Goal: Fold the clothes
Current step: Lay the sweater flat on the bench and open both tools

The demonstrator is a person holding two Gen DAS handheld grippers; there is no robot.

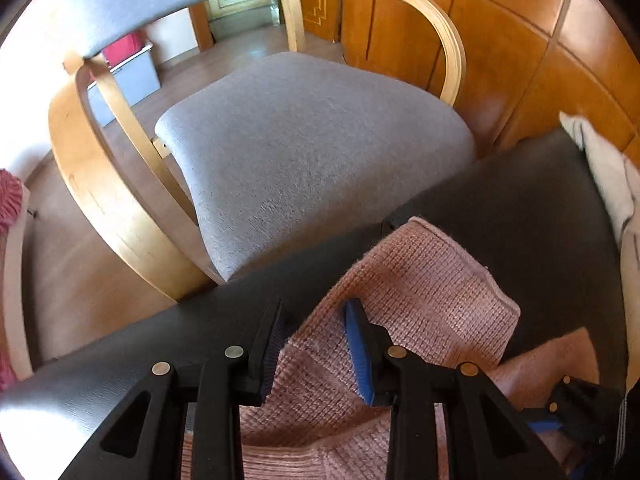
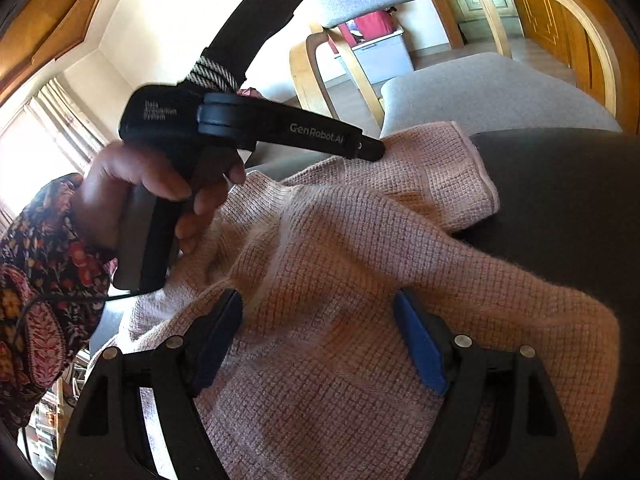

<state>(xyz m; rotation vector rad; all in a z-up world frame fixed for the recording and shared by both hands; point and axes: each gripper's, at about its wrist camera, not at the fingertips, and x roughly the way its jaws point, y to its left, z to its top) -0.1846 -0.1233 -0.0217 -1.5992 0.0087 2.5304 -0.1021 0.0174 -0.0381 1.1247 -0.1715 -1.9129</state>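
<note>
Pink knit sweater (image 2: 360, 240) is spread on the black desk (image 1: 520, 200). Left hand-held gripper (image 1: 316, 344) is seen parted over a sleeve. Right hand-held gripper (image 2: 320, 340) is parted too, nothing clamped.

You see a chair (image 1: 304, 148) with grey seat and bent wooden arms standing just beside the dark desk (image 1: 520, 200). Behind it are orange wood panels (image 1: 500, 40), a brown floor (image 1: 240, 46) and a white wall (image 2: 168, 20). Bright daylight comes from a window (image 2: 32, 148).
</note>
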